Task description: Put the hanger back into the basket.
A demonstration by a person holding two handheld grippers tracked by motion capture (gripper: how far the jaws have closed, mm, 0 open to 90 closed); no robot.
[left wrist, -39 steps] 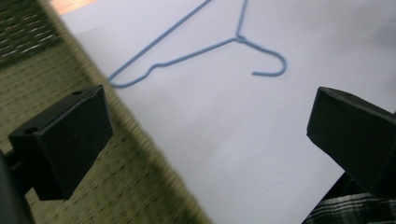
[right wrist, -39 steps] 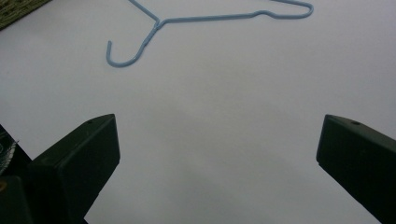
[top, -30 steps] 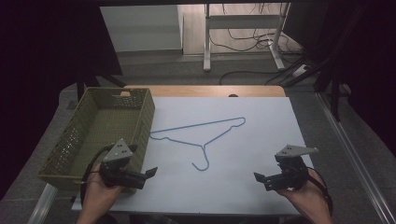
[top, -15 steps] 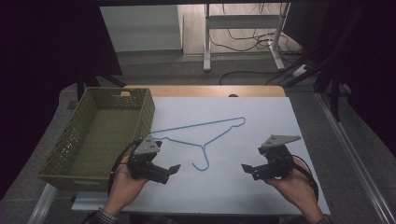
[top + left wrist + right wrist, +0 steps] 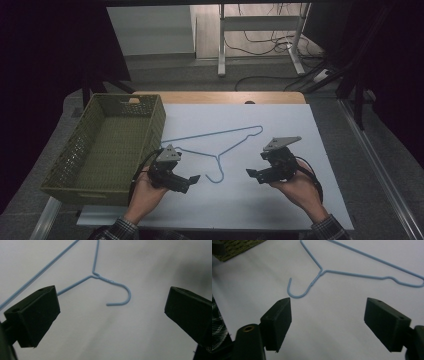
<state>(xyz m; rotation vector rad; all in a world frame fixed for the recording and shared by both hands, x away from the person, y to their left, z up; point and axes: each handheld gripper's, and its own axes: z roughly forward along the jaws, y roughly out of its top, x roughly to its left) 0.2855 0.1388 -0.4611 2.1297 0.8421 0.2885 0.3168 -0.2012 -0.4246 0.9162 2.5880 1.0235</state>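
Blue wire hanger [image 5: 215, 147] lies flat on the white sheet [image 5: 300, 125] beside the green basket [image 5: 107, 140], its hook toward the person; left gripper [image 5: 192, 179] and right gripper [image 5: 251, 173] flank that hook, jaws released, the right's having just narrowed on nothing, likely to pinch it

I'm working in what looks like a lab or test room, dim around its edges. My table [image 5: 300, 125] wears a plain white sheet, and behind it loose cables [image 5: 260, 42] trail over bare floor under a metal-legged desk [image 5: 222, 45].
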